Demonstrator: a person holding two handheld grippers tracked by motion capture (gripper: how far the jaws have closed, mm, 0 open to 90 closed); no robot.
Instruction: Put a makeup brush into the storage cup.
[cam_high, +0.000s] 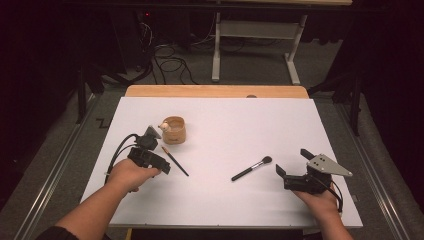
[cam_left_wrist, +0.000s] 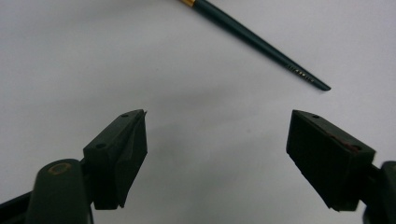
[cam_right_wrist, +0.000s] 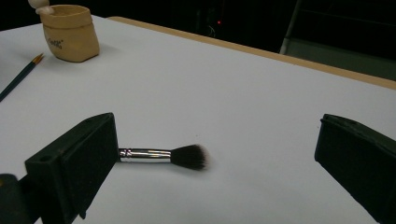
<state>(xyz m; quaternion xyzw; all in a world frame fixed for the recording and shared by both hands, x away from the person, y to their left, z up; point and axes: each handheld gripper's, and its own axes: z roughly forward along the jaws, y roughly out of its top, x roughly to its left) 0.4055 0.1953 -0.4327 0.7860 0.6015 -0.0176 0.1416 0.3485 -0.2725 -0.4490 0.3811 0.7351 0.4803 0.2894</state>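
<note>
The left tongs (cam_high: 159, 162) stand released over the white tabletop (cam_high: 225, 125), the thin paintbrush (cam_high: 175, 161) lying just beside them. The right tongs (cam_high: 292, 162) gape wide near the makeup brush (cam_high: 251, 168). A wooden cup (cam_high: 174, 130) stands behind.

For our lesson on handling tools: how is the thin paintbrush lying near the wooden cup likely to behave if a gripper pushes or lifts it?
The thin paintbrush has a slender, tapering round handle, so it would probably roll or pivot when nudged. It looks stiff and light. Lying flat on the smooth white table, it offers little height to grip and might slip.
</note>
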